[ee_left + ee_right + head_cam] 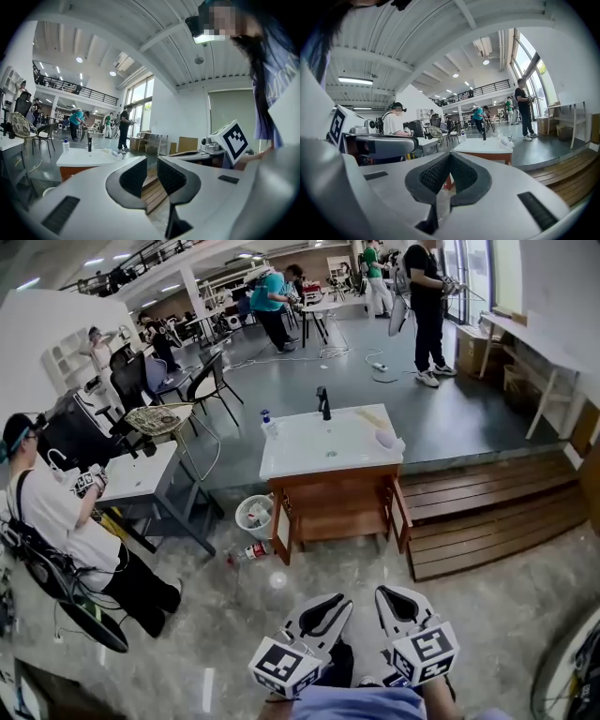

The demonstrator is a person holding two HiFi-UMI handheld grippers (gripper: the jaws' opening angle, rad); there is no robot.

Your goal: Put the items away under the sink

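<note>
The sink cabinet point(309, 448) stands ahead, with a white top, a black faucet point(323, 401) and both wooden doors swung open. On its top stand a small bottle point(266, 423) at the left and a white item point(386, 439) at the right. A bottle point(248, 552) and a small white round thing point(278, 579) lie on the floor in front of it. Both grippers are held low and near me, well short of the cabinet. My left gripper point(339, 602) point(152, 161) has a narrow gap between its pads and holds nothing. My right gripper point(386, 594) point(450, 157) is shut and holds nothing.
A white bin point(255, 515) sits left of the cabinet. Wooden steps point(487, 507) rise at the right. A seated person point(56, 521) and a grey table point(141, 474) are at the left. A wheel point(567, 671) shows at bottom right. Several people stand far behind.
</note>
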